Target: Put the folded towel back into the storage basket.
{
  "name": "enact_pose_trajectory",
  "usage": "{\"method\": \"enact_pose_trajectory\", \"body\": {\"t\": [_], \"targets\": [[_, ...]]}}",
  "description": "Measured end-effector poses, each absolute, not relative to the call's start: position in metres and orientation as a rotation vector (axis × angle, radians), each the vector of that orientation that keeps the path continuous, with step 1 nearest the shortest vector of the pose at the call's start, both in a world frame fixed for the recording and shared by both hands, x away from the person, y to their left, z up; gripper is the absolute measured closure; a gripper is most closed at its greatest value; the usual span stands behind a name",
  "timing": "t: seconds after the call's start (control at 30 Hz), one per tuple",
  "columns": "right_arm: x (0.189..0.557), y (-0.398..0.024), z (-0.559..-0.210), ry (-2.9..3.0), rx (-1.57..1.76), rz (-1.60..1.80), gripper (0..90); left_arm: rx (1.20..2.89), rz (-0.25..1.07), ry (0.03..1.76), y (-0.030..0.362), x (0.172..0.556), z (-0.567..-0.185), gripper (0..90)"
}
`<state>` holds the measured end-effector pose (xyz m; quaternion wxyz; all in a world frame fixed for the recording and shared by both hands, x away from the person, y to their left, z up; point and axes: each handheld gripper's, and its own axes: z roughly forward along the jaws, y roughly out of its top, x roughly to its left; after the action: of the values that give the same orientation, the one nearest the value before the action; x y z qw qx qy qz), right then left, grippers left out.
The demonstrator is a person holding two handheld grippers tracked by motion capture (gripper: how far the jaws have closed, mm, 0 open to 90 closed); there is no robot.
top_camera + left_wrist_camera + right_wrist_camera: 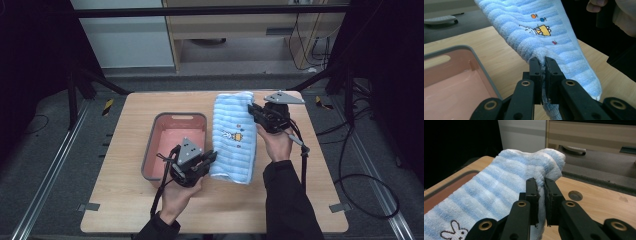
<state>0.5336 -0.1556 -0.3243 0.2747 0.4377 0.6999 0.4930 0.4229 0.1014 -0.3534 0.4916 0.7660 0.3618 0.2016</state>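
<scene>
Left claw (209, 159) (jaws clamped) on towel (234, 137) corner beside bin (173, 145)

The blue striped towel (233, 137) covers the strip of table (125, 200) beneath it, and its underside is hidden. In the left gripper view, the towel's top runs off the frame, and the pink basin (454, 82) is cut off at the left and bottom edges. The small printed figures on the towel are too tiny to identify from above; one is possibly a rabbit, cropped at the bottom of the right gripper view.
</scene>
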Motion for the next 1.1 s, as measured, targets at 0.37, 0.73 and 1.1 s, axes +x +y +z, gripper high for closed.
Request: {"method": "enact_pose_trajectory", "body": {"t": [0.37, 0.73, 1.1], "targets": [[0.542, -0.130, -0.316, 1.900, 1.145, 1.348, 83.1, 1.830, 0.517, 0.904, 0.124, 0.425, -0.346, 85.2], [0.552, -0.103, -0.310, 1.922, 1.116, 1.369, 83.1, 1.784, 0.538, 0.951, 0.153, 0.427, -0.340, 85.2], [0.563, -0.075, -0.311, 1.938, 1.093, 1.397, 83.0, 1.756, 0.570, 0.995, 0.177, 0.429, -0.337, 85.2]]}}
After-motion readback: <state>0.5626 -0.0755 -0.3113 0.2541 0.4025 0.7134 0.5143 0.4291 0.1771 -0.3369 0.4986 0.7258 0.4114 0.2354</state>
